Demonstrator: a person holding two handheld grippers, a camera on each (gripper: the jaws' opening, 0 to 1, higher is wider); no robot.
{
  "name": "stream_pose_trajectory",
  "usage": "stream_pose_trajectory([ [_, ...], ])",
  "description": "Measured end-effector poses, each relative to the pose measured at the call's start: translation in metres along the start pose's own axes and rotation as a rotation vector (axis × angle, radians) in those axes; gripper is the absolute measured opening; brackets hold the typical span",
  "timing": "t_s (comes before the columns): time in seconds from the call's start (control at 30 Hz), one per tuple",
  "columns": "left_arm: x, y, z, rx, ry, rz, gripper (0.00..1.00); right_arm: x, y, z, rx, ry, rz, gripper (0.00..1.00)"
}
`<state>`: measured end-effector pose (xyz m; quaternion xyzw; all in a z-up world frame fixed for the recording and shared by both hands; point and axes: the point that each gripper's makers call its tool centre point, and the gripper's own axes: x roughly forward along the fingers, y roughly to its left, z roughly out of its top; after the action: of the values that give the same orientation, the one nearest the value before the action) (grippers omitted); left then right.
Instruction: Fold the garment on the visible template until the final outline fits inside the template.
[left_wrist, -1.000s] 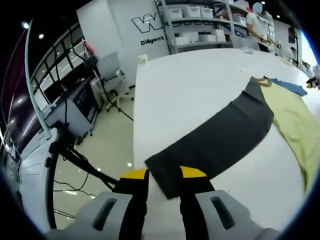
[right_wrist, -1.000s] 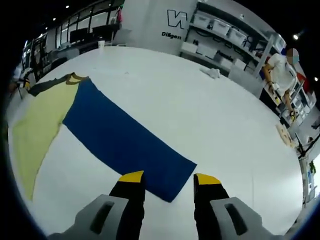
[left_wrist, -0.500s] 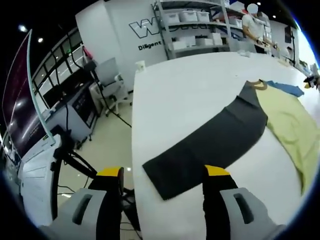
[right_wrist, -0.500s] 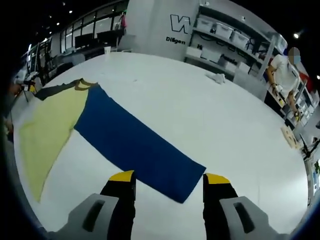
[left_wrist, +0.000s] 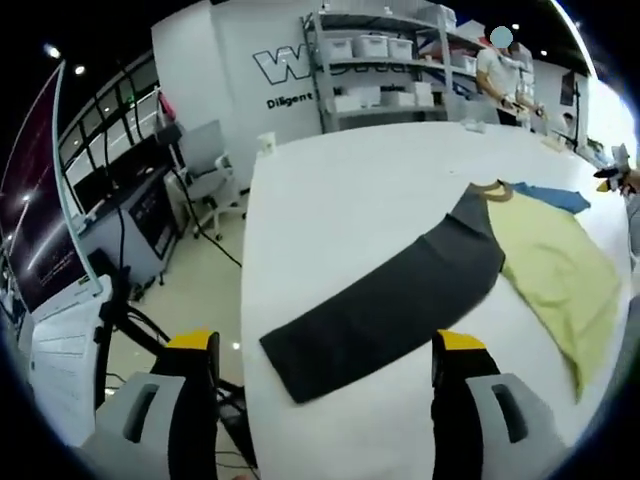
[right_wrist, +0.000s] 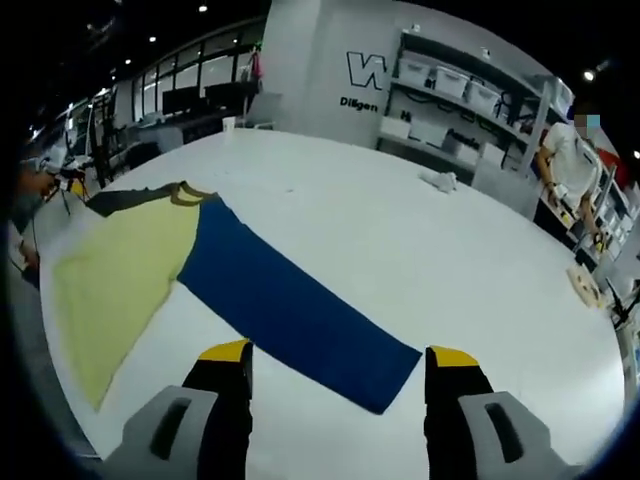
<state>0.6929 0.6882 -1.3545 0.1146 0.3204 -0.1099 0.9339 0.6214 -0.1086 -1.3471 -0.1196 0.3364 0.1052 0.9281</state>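
Observation:
A long-sleeved garment lies flat on the white table (left_wrist: 350, 190). Its body is pale yellow (left_wrist: 550, 275) (right_wrist: 125, 280), with a brownish collar (left_wrist: 490, 188) (right_wrist: 183, 190). One sleeve is dark grey (left_wrist: 385, 305) and stretches toward my left gripper (left_wrist: 325, 352). The other sleeve is blue (right_wrist: 290, 305) and stretches toward my right gripper (right_wrist: 338, 355). Both grippers hang open above the sleeve ends, with nothing between their yellow-tipped jaws. The blue sleeve also peeks out past the collar (left_wrist: 555, 195). I cannot make out a template outline.
The table edge (left_wrist: 248, 330) drops to a glossy floor with an office chair (left_wrist: 215, 165), cables and equipment. Shelving with white bins (left_wrist: 375, 60) (right_wrist: 450, 95) stands behind. A person (left_wrist: 500, 70) (right_wrist: 565, 150) works at the far side. A crumpled white item (right_wrist: 440, 180) lies on the table.
Both grippers have opened wide, letting go of the sleeve ends, and have pulled back and up from the cloth. The sleeves now lie flat on the table.

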Motion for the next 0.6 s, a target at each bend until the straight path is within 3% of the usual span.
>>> stream_pose_trajectory([
  [0.43,-0.028,-0.012,0.012,-0.010,-0.056,-0.062,0.99,-0.018,0.030,0.021,-0.013,-0.088,0.078,0.85],
  [0.6,-0.044,-0.028,0.015,-0.009,-0.084,-0.077,0.99,-0.026,0.041,0.022,-0.012,-0.111,0.095,0.88],
])
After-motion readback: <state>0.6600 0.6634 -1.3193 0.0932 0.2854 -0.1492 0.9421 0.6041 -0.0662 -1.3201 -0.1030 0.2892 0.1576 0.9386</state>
